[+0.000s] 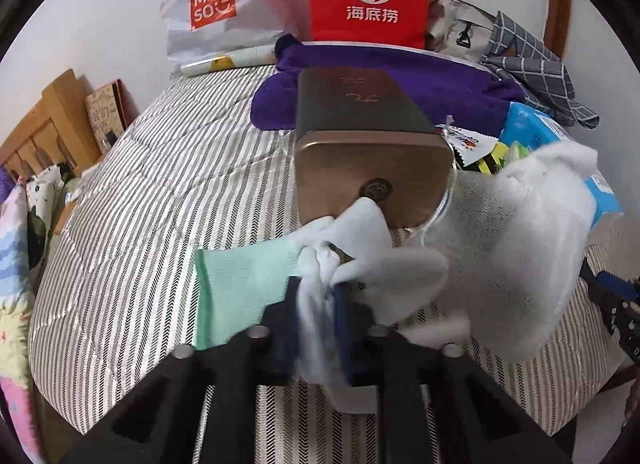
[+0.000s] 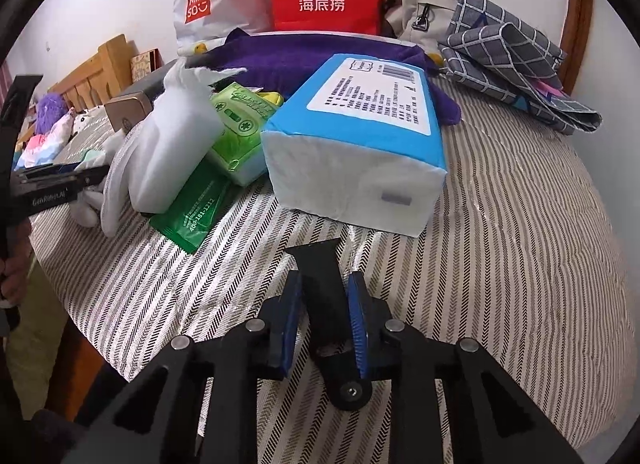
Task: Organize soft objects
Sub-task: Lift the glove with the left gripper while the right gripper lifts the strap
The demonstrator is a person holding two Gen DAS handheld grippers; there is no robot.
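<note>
Item: white knitted cotton glove, soft, bunched. Held by the left gripper, whose blue pads are nearly together with a fold of the cloth pinched between them; the rest droops forward onto the grey-and-white striped quilt, touching the bronze rectangular metal tin. Judged a pinch to lift or fold the glove.

Item: mint-green flat cloth, lying on the quilt just left of the glove, toward the near edge.

Item: white puffy fabric bundle, leaning on the green cassette-print tissue pack, mid-quilt.

Item: blue-wrapped block of white paper tissues, centre of the quilt, label up.

Item: right gripper, jaws narrow, a black flat plastic piece standing between the blue pads; whether they press it cannot be told. It hangs over bare quilt near the front edge, apart from the soft goods.
</note>
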